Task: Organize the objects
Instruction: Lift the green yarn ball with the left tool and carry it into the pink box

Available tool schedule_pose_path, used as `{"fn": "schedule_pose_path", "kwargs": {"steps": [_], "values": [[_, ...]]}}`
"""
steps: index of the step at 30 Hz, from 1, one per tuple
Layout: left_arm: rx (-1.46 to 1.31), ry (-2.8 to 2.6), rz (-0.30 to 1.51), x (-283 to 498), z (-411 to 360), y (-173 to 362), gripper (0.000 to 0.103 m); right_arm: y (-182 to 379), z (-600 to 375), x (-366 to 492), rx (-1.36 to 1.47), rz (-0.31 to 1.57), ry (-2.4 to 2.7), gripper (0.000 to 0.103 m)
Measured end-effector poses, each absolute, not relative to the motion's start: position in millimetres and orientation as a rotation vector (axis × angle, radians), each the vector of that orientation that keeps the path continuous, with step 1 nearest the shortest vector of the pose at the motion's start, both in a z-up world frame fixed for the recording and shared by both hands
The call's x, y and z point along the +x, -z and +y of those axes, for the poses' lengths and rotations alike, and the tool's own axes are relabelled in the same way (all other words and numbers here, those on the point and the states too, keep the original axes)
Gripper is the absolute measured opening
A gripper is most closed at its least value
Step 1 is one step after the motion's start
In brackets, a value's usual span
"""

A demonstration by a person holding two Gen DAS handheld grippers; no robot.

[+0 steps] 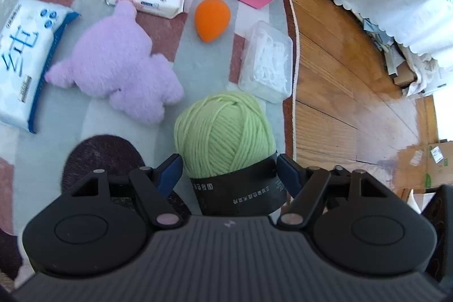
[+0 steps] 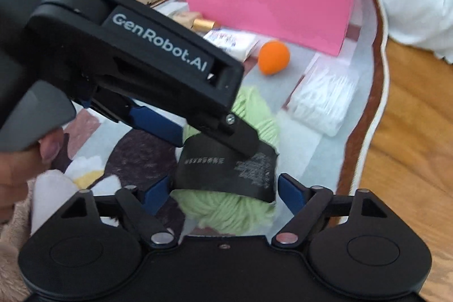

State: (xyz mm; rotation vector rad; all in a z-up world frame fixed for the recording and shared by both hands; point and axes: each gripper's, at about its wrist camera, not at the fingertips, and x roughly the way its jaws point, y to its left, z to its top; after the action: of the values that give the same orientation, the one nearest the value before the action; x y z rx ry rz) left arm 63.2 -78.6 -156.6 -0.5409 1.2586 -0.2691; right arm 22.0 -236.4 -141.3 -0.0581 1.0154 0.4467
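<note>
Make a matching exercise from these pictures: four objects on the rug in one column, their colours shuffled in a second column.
Objects:
1. yarn ball
2. plush toy
3. storage box
4. makeup sponge

Colours:
A. pink
B. orange
C. light green
D. lilac

Pairs: 1-C, 2-D, 3-A, 4-B

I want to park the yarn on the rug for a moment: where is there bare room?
Bare rug shows between the orange sponge, the clear box and the green yarn. A smaller patch lies below the tissue pack. Around the purple plush it is crowded.
</note>
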Motion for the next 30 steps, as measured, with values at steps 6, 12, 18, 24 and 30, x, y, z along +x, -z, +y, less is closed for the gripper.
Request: {"fn": "schedule_pose_path", "kwargs": {"steps": [6, 12, 18, 24, 30], "values": [[-0.571, 0.303, 1.221, 52.7, -79.8, 157.6, 0.059, 139.5, -236.5, 15.4, -0.026, 1.026, -0.406, 0.073], [-0.542, 0.328, 1.168, 44.8, -79.8, 139.1, 0.058, 123.7, -235.5, 5.3, 0.002, 0.993, -0.373, 0.066], [-0.494, 0.342, 1.117, 43.5, -78.5, 102.5, 0.058, 91.6, -231.8, 6.4, 0.015, 0.955, -0.361, 0.065], [-0.467, 0.370, 1.093, 39.7, -68.0, 69.2, 0.057, 60.2, -219.3, 8.3, 0.029, 0.953, -0.343, 0.065], [-0.425, 0.391, 1.098, 43.7, -50.5, 33.7, 0.057, 36.2, -202.6, -0.2, 0.026, 0.902, -0.333, 0.066]]}}
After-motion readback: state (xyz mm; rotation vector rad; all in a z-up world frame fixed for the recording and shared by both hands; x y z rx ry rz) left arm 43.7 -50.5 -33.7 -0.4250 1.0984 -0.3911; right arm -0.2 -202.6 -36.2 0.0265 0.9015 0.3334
